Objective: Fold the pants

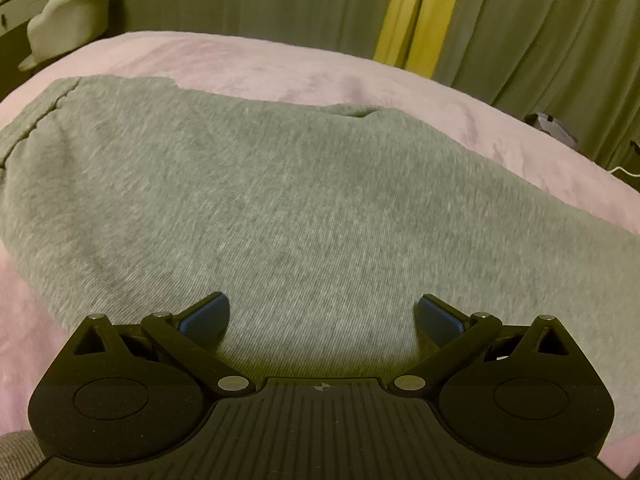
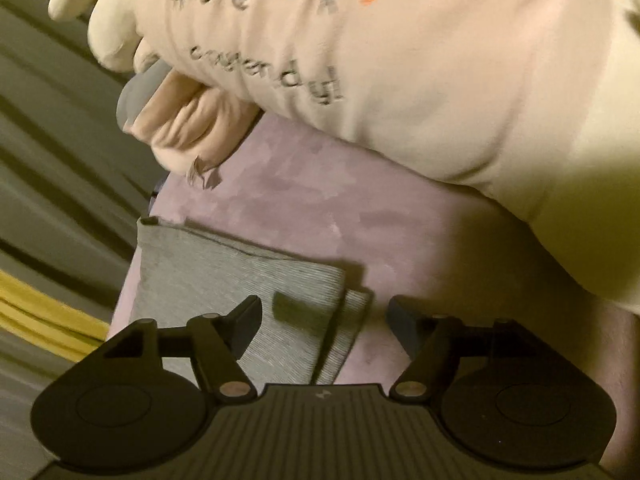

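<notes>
1. Grey pants [image 1: 248, 200] lie spread flat on the pink blanket [image 1: 280, 68] covering the bed; we see ribbed knit fabric and a seam near the far left edge.
2. Our left gripper [image 1: 323, 314] hovers just above the pants, jaws wide apart, blue pads [image 1: 204, 318] holding nothing.
3. Our right gripper [image 2: 324, 320] sits over a doubled corner of the pants [image 2: 224, 276] near the blanket [image 2: 320, 184] edge, jaws spread, empty.
4. A cream plush pillow [image 2: 440, 80] with printed lettering rests on the blanket beyond.
5. Green curtains [image 1: 540, 32] hang behind the bed.
</notes>
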Motion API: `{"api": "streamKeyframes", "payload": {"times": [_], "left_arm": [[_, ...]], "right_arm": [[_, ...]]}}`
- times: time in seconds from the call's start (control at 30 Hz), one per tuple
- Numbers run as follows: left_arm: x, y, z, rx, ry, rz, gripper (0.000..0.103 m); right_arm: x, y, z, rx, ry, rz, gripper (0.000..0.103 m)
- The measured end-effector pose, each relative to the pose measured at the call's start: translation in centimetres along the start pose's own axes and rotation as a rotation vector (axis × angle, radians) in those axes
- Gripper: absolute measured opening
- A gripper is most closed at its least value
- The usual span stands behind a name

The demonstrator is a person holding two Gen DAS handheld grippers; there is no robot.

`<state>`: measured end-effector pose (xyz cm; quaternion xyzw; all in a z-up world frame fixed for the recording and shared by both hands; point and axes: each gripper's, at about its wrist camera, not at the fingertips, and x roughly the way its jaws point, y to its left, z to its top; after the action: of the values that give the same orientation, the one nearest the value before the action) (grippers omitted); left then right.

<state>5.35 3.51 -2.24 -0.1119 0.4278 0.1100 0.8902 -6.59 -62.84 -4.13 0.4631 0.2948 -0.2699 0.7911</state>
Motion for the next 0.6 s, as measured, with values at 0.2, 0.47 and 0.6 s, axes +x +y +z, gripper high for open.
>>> {"api": "streamKeyframes", "payload": {"times": [0.2, 0.47, 0.6], "left_arm": [[0.1, -0.1, 0.0, 0.005, -0.001, 0.004, 0.103], [0.3, -0.2, 0.0, 0.021, 0.001, 0.015, 0.103], [0.4, -0.2, -0.1, 0.026, 0.002, 0.019, 0.103]], "right_arm": [[0.9, 1.3, 0.3, -0.063, 0.018, -0.023, 0.025], [0.9, 0.0, 0.2, 0.023, 0.039, 0.025, 0.037], [1.5, 0.7, 0.2, -0.013, 0.045, 0.058, 0.063]]}}
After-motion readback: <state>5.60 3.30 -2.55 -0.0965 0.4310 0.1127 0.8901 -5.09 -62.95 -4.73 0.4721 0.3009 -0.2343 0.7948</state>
